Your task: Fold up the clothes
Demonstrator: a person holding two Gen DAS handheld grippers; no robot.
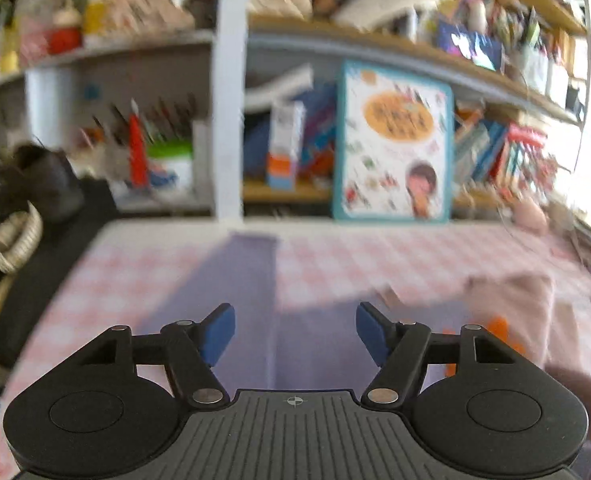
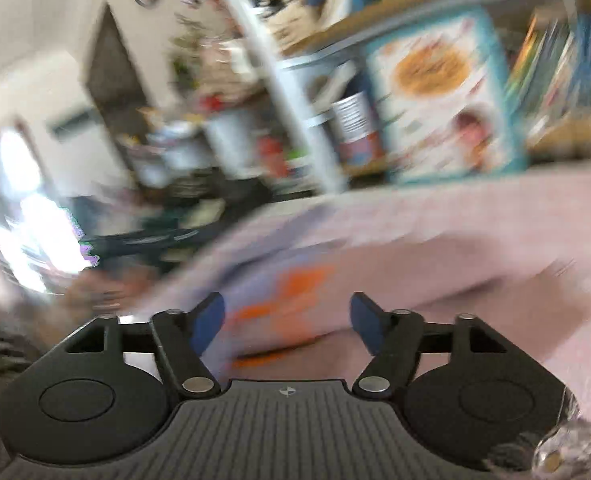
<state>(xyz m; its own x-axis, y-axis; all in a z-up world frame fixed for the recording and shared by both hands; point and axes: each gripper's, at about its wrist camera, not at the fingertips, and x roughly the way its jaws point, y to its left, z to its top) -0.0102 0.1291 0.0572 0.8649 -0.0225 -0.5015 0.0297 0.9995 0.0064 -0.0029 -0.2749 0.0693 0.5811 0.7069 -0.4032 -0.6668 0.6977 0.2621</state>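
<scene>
Both grippers (image 1: 295, 334) (image 2: 287, 326) gape; basket (image 1: 13, 240) contents unclear.

a table (image 1: 143, 264) covered in a pink-and-white checked cloth (image 1: 355, 256) carries the clothes. a lavender garment (image 1: 235, 304) lies flat on it, running away toward the far edge, and a pink one (image 1: 511, 308) with what looks like an orange print (image 2: 295, 292) lies just beside it, though blur smears the detail. a picture book (image 1: 393, 144) stands upright at the table's far edge.
</scene>
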